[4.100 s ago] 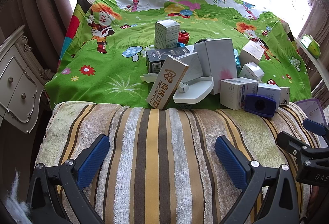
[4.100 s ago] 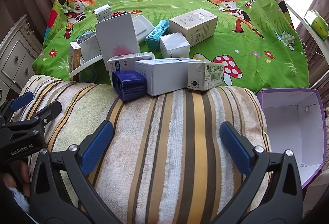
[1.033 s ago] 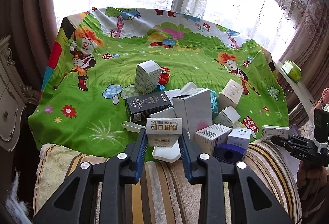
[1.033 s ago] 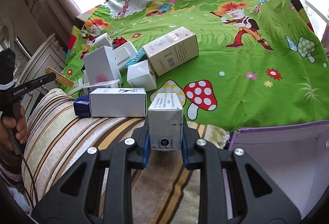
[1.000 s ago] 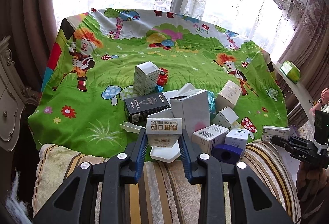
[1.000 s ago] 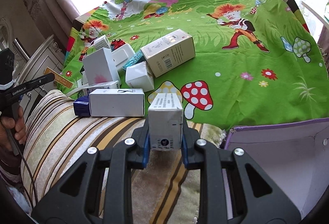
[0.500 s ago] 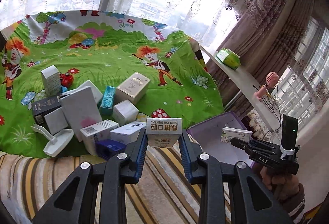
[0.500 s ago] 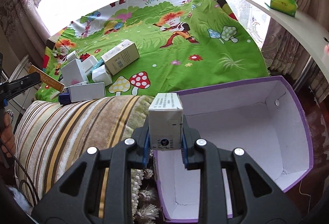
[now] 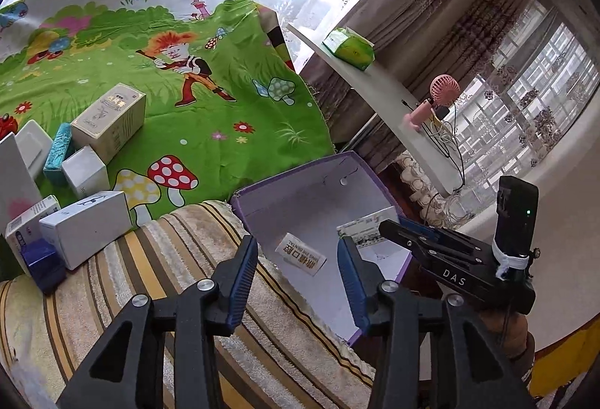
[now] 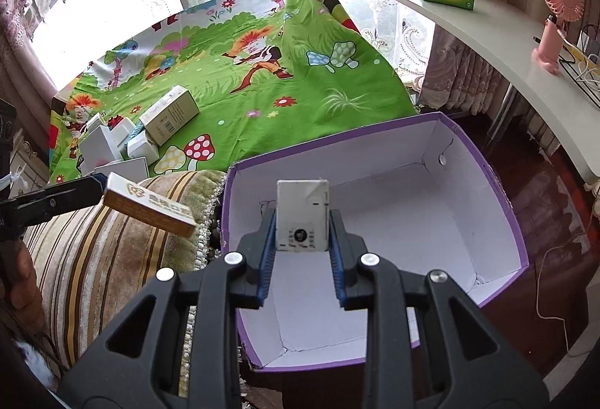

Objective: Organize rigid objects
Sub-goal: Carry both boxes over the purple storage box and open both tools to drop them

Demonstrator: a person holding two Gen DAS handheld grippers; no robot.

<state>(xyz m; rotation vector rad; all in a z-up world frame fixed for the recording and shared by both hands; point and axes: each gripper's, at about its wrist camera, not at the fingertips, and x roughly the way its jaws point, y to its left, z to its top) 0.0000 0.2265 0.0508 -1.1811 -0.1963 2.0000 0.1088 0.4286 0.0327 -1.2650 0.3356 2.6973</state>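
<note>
From the left wrist, the left claw (image 9: 296,247) stood open. Its jaws had just been opening, and the tan box (image 9: 300,254) showed between them, tilted and untouched by either pad, against the white inside of the purple bin (image 9: 311,184), close to the wall beside the cushion (image 9: 168,259). I couldn't tell whether it had landed or was still dropping.

From the right wrist, the right claw (image 10: 302,221) hung over the middle of the bin. Its jaws had also just been opening, the white box (image 10: 302,210) stood upright between pads that looked just clear of it, so I took it as let go. Here the tan box appeared nearer the bin's cushion-side rim than its floor. I reckoned it might clip that rim and tumble onto the cushion fringe. The white box, dropping on end, could topple and land askew.
</note>
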